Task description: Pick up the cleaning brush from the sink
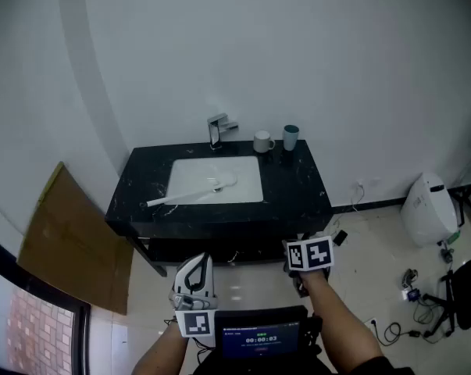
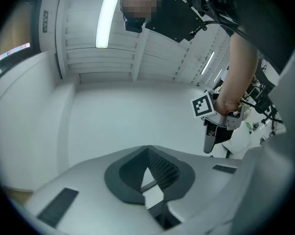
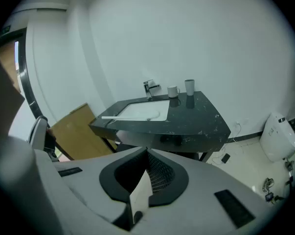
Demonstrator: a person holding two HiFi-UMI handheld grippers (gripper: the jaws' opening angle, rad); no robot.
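Observation:
A white long-handled cleaning brush (image 1: 190, 194) lies across the white sink basin (image 1: 247, 170). Its head is near the basin's middle and its handle end rests on the black counter's left front. The right gripper view shows the brush (image 3: 130, 116) far ahead. Both grippers are held low in front of the counter, well short of it. My left gripper (image 1: 195, 262) is shut and empty, its tips together (image 2: 147, 151). My right gripper (image 1: 308, 254), seen mostly as its marker cube, is shut with nothing in it (image 3: 147, 153).
A chrome faucet (image 1: 216, 130), a white mug (image 1: 262, 141) and a teal cup (image 1: 290, 137) stand at the counter's back. A cardboard sheet (image 1: 71, 241) leans at the left. A white appliance (image 1: 428, 208) and cables (image 1: 422, 295) lie on the floor at the right.

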